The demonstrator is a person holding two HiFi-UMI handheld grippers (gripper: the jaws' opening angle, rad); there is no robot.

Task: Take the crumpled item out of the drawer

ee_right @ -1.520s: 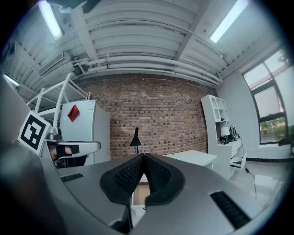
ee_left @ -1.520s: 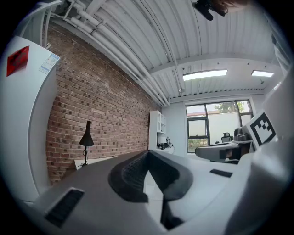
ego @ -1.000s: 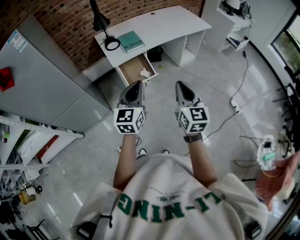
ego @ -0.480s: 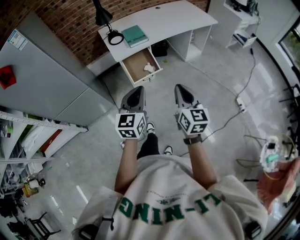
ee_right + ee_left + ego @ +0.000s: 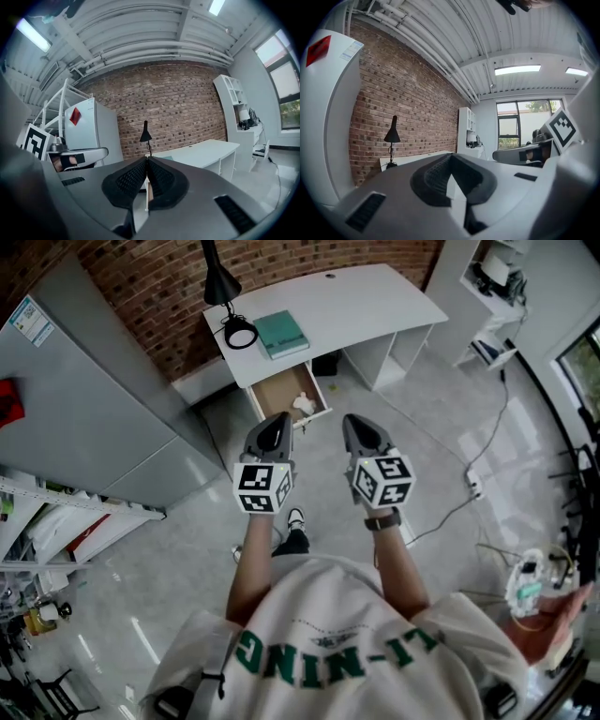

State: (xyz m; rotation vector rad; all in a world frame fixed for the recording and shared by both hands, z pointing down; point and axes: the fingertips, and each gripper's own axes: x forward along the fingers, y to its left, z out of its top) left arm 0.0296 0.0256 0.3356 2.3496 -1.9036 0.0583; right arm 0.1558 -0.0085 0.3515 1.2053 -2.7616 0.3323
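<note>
- Head view: the crumpled item (image 5: 303, 405), white, lies in the open drawer (image 5: 279, 390) under the white desk (image 5: 356, 296). It is well ahead of the left gripper (image 5: 274, 423) and right gripper (image 5: 355, 423), which are held side by side in the air.
- Left gripper view: the jaws are closed tip to tip, with nothing between them.
- Right gripper view: the jaws are pressed together and empty, pointing toward the desk.

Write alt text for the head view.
A person holds the left gripper and right gripper, both shut and empty, toward a white desk whose open drawer contains a crumpled white item. A black lamp and teal book sit on it.
</note>
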